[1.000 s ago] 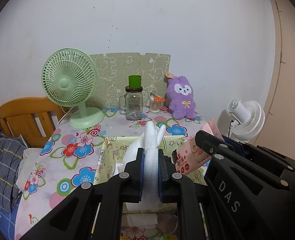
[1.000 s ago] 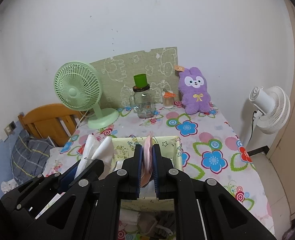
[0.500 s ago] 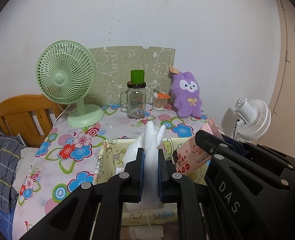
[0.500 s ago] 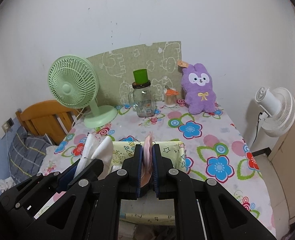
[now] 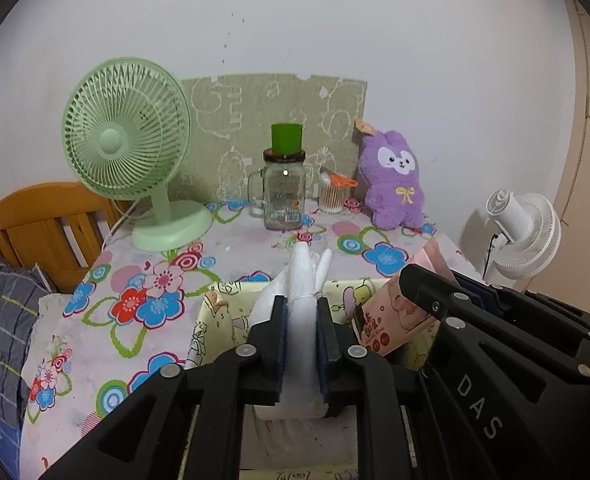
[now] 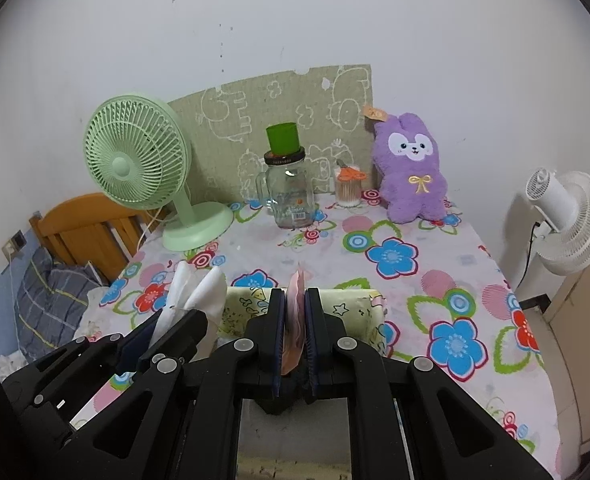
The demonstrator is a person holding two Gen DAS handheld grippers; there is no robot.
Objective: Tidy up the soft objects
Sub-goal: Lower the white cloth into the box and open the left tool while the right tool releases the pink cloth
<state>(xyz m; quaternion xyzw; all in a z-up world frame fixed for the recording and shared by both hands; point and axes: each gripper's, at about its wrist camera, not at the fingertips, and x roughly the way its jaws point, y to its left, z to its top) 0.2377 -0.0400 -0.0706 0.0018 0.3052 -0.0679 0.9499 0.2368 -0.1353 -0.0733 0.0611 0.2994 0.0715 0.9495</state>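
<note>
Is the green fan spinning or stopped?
Stopped, it looks like. The green fan shows its blades sharp and separate behind the grille, not blurred.

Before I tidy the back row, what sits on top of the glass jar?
A green cup stands on the glass jar's dark lid. The cup's inside is hidden from both views.
</note>
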